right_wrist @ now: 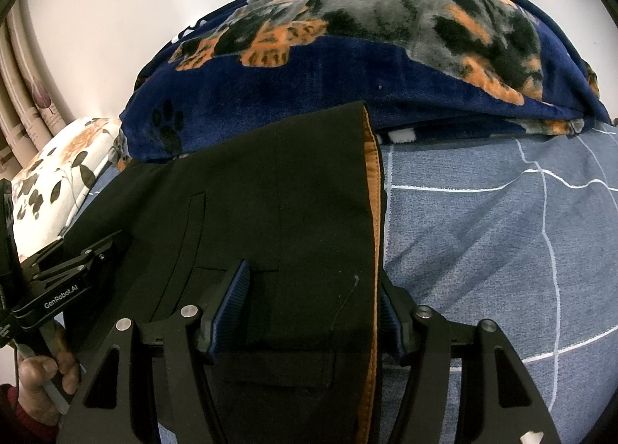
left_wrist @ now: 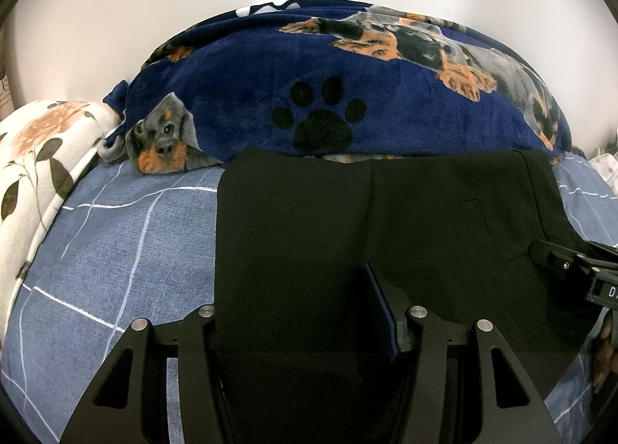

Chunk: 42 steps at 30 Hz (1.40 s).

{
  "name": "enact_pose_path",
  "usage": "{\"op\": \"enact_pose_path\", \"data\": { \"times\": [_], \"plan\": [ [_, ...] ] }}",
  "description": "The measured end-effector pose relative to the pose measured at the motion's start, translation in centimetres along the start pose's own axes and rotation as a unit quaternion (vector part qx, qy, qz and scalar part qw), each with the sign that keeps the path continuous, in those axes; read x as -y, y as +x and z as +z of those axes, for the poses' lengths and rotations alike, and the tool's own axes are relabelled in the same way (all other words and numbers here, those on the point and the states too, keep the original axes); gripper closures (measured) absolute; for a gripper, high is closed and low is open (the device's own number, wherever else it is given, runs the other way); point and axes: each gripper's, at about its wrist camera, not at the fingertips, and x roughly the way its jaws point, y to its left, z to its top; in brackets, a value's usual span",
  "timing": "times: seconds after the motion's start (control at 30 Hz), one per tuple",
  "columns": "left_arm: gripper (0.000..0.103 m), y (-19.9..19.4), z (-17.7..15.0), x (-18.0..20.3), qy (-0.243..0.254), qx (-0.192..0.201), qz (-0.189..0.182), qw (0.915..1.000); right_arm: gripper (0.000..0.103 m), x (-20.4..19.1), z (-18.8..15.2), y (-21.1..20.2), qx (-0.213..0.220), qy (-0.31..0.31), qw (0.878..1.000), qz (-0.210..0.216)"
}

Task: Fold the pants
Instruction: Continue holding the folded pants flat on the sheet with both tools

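Observation:
Black pants [left_wrist: 386, 220] lie folded on a blue checked bed sheet [left_wrist: 116, 243], with an orange-lined waistband edge [right_wrist: 370, 212] to the right. My left gripper [left_wrist: 301, 312] straddles the pants' left end with its jaws apart; its right finger pad [left_wrist: 380, 308] shows and the left one is hidden under the cloth. My right gripper [right_wrist: 313, 305] stands open over the waistband end, a blue ribbed pad [right_wrist: 231, 305] on each side of the cloth. Each gripper shows at the other view's edge: the right one in the left wrist view [left_wrist: 579, 270], the left one in the right wrist view [right_wrist: 65, 270].
A navy plush blanket with dog and paw prints [left_wrist: 347, 96] is heaped behind the pants against a white wall. A floral white pillow [left_wrist: 42, 158] lies at the left. The sheet [right_wrist: 502, 231] stretches to the right of the pants. A hand [right_wrist: 42, 378] holds the left gripper's handle.

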Motion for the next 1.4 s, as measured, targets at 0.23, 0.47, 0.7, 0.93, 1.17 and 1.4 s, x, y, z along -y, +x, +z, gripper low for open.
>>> {"op": "enact_pose_path", "data": {
  "times": [0.23, 0.47, 0.7, 0.93, 1.17, 1.4],
  "plan": [
    [0.048, -0.01, -0.01, -0.03, 0.0, 0.0, 0.0, 1.0, 0.046, -0.1, 0.02, 0.02, 0.0, -0.001, 1.0, 0.0],
    [0.048, 0.0, -0.02, 0.06, 0.0, 0.0, 0.0, 1.0, 0.046, -0.08, 0.07, 0.03, -0.001, -0.001, 1.0, -0.001],
    [0.048, -0.01, -0.03, 0.04, 0.0, 0.0, 0.0, 1.0, 0.045, 0.04, 0.13, 0.08, -0.001, -0.001, 1.0, -0.002],
    [0.048, -0.02, -0.03, -0.01, -0.001, 0.001, 0.0, 1.0, 0.045, -0.1, 0.14, 0.09, -0.001, -0.001, 1.0, -0.002],
    [0.048, -0.01, -0.03, -0.01, -0.001, 0.001, 0.001, 1.0, 0.044, 0.0, 0.23, 0.13, -0.001, -0.001, 1.0, -0.005],
    [0.048, 0.01, -0.04, 0.08, 0.0, 0.001, 0.001, 1.0, 0.043, 0.23, 0.04, 0.32, -0.001, -0.003, 1.0, -0.008]
  ]
}}
